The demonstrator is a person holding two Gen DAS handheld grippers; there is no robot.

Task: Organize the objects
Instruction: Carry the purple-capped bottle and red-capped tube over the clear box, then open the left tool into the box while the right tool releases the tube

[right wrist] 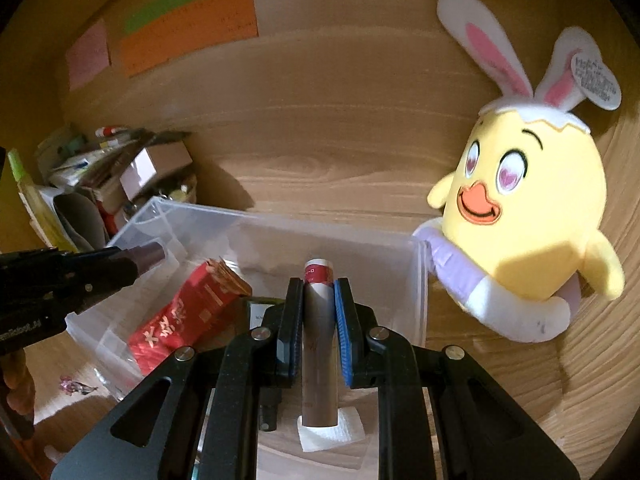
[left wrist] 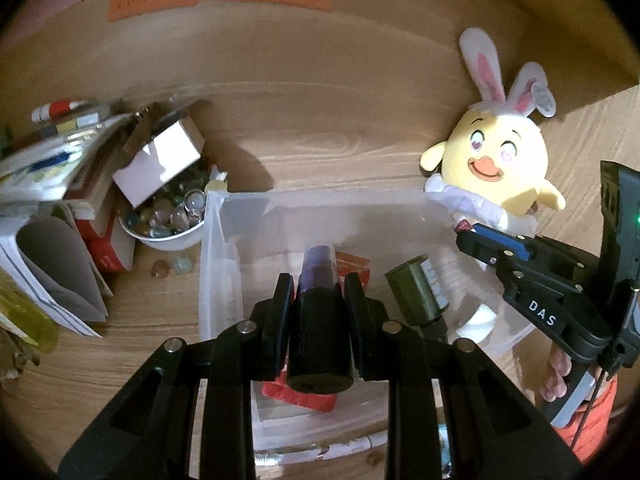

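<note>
Left gripper (left wrist: 319, 292) clamps a black cylindrical bottle with a purple tip (left wrist: 318, 320); right gripper (right wrist: 319, 312) clamps a slim brown tube with a red-and-white end (right wrist: 319, 320), both held over the clear plastic bin (left wrist: 216, 240). Below the fingers inside the bin lie a red printed packet (right wrist: 180, 320) and a dark olive cylinder (left wrist: 416, 294). Beyond the bin's far right corner leans a yellow chick plush with rabbit ears (right wrist: 528, 216); far left, a white bowl of glass pebbles (left wrist: 168, 220) beside piled books (left wrist: 56, 200).
</note>
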